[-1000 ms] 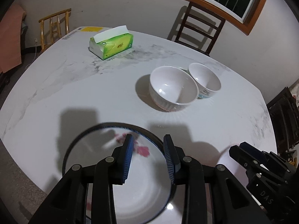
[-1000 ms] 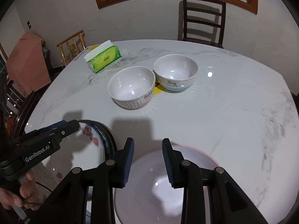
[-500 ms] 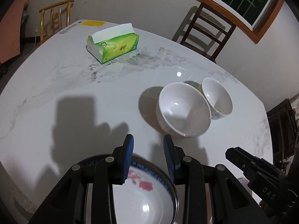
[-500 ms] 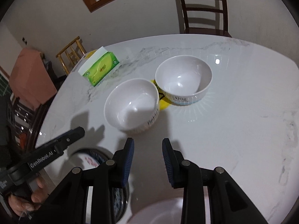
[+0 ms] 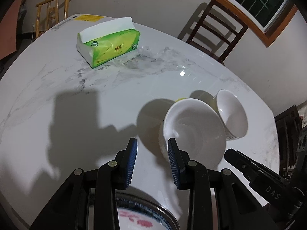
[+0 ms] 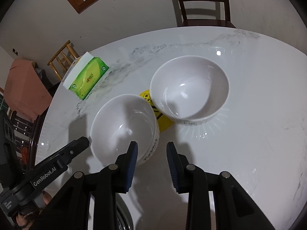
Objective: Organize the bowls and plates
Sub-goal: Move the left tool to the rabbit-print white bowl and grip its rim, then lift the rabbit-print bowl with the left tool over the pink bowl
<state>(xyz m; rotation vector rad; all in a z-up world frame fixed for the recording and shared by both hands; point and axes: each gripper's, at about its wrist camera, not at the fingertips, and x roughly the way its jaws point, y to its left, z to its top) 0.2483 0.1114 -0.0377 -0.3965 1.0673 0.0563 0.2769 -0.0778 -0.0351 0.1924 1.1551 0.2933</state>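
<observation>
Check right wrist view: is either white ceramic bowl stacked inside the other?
No: the nearer white ceramic bowl and the farther white ceramic bowl sit side by side on the white marble table, both empty.

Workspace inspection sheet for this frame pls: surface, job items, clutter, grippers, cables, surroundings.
Surface: white marble table, a yellow sticker on it.
Job's things: near bowl and far bowl, upright, empty, side by side; patterned plate at the near edge.
Clutter: green tissue pack.
Grippers: left gripper and right gripper open, holding nothing.
Cables: nothing seen.
Surroundings: dark chair, bamboo chair, window.
</observation>
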